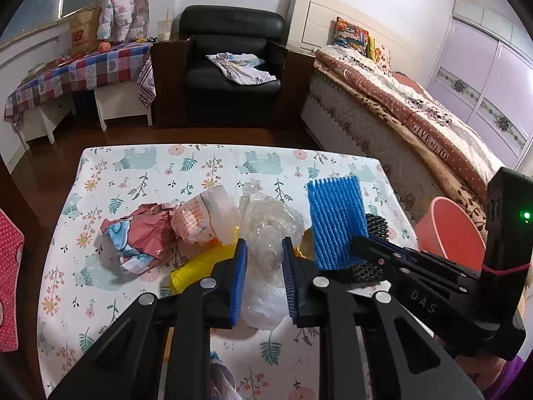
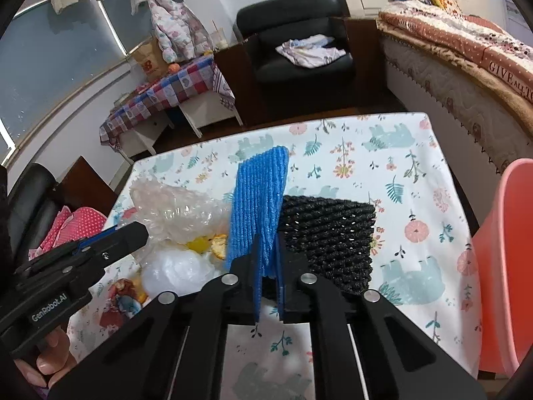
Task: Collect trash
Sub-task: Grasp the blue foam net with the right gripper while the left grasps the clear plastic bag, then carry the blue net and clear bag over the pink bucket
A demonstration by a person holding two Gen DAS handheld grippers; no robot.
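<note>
Right gripper fingers pinch blue foam net upright above the surface, left gripper open around clear plastic wrap; thin net edge could slip before reaching pink bin.
</note>
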